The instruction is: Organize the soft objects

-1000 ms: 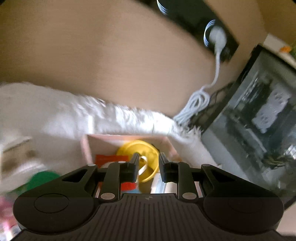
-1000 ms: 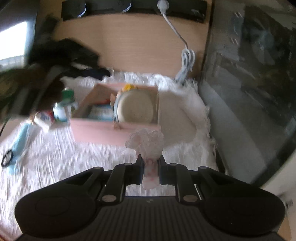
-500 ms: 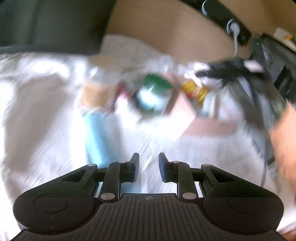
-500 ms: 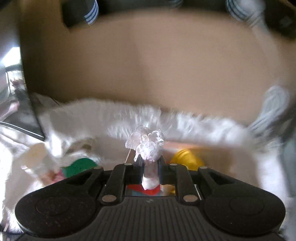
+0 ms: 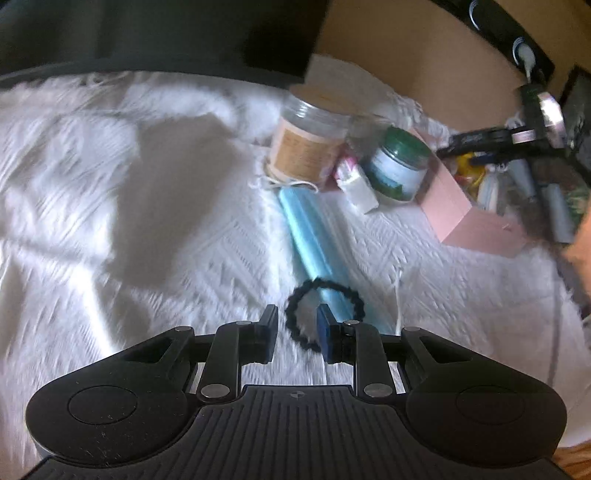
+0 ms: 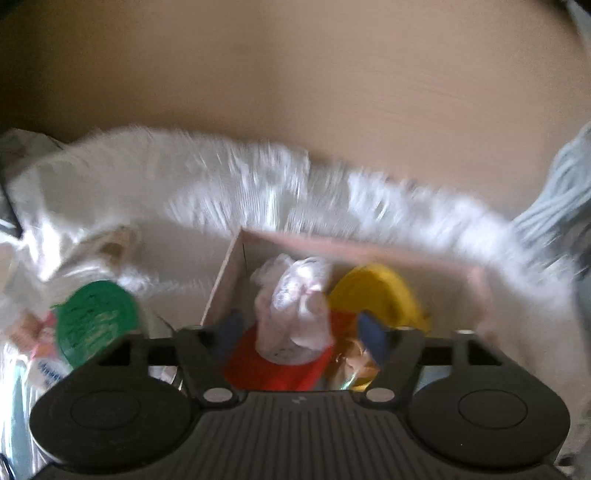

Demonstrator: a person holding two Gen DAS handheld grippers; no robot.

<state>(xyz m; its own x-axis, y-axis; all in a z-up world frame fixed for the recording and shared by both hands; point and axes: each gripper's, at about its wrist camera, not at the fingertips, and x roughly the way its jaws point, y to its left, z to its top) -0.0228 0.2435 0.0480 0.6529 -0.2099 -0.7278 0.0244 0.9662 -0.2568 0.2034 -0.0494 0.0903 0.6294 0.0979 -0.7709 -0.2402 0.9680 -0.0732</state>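
A black hair tie [image 5: 325,314] lies on the white cloth [image 5: 147,221], partly over a light blue pack [image 5: 314,236]. My left gripper [image 5: 295,332] hovers just over it with a narrow gap; its right finger sits inside the ring and nothing is pinched. Over the pink box [image 6: 332,243], my right gripper [image 6: 301,332] has its jaws opening. A crinkly white-and-pink bundle [image 6: 295,306] sits loose between them, above a red item [image 6: 280,365] and beside a yellow one [image 6: 376,291].
A clear jar with a tan label [image 5: 306,147], a green-lidded jar [image 5: 399,166] and a small white packet [image 5: 358,184] stand left of the pink box [image 5: 476,221]. A hand [image 5: 580,236] shows at the right edge. A dark mass [image 5: 147,29] borders the cloth's far side.
My left gripper swung away from the box to the hair tie on the cloth. My right gripper carried the bundle over the box and its jaws spread off it.
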